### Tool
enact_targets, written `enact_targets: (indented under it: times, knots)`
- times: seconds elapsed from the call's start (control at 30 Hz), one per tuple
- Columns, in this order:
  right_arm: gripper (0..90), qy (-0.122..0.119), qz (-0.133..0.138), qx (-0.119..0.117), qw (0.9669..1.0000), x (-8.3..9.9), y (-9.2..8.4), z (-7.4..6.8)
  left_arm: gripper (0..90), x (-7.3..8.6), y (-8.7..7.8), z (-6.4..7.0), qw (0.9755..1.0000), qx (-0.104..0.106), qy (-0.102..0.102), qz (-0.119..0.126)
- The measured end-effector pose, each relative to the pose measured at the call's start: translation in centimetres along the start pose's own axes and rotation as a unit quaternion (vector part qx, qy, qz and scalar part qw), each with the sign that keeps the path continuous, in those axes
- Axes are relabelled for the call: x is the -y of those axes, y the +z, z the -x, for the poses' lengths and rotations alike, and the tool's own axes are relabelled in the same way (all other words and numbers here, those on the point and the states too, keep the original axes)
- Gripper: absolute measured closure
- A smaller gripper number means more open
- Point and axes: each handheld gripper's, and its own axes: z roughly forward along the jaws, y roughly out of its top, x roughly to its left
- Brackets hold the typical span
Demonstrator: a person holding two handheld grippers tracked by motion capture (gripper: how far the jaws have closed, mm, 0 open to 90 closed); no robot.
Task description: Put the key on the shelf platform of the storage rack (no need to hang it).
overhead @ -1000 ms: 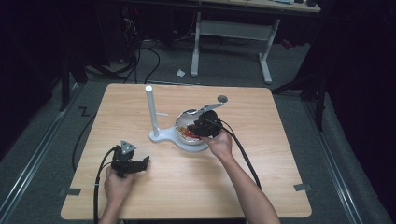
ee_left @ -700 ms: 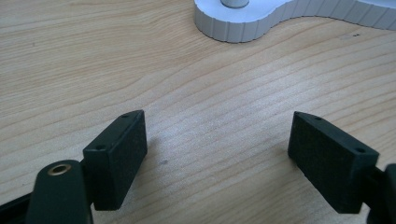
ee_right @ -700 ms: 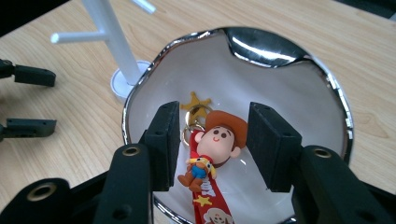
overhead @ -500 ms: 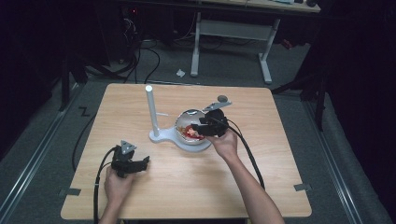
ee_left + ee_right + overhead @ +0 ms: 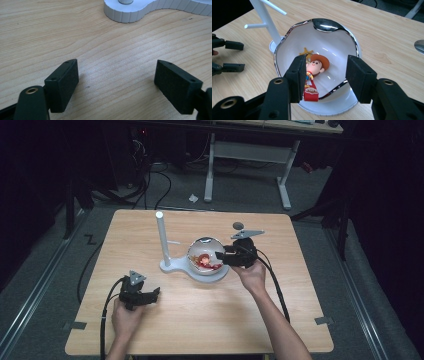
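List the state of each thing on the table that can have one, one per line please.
Left gripper: open, empty, over bare wood.
Right gripper: open, jaws astride the bowl's near rim.
Bowl: tilted on its white stand, holding the toy.
Cowboy toy: lying inside, ungripped.

Cowboy figurine (image 5: 315,68) lies inside white, chrome-rimmed bowl (image 5: 287,42), seemingly face-up.

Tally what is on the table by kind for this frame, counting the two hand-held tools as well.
White stand with upright post: 1
White bowl with silver rim: 1
Cowboy toy figure in the bowl: 1
Small round silver piece lying apart near the far edge: 1
Hand-held tools: 2, the left tool and the right tool
Total: 6
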Motion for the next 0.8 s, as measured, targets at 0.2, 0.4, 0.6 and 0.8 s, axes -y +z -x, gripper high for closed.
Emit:
enact_targets:
  times: [0.2,0.4,0.6,0.8]
  knots:
    - [49.7,0.009,0.000,0.001,1.0000,0.3,-0.9,0.8,20.1,0.0,0.0,0.0,1.0000,0.000,0.000,0.000]
    - [49.2,0.012,0.010,0.006,0.9999,0.8,-2.2,1.1,20.1,0.0,0.0,0.0,1.0000,0.000,0.000,0.000]
    - [48.4,0.026,0.010,0.011,0.9995,1.6,-3.3,1.7,20.1,0.0,0.0,0.0,1.0000,0.000,0.000,0.000]
    - [48.4,0.028,0.025,0.019,0.9991,1.7,-4.8,1.7,20.3,0.0,0.0,0.0,1.0000,0.001,-0.001,0.000]
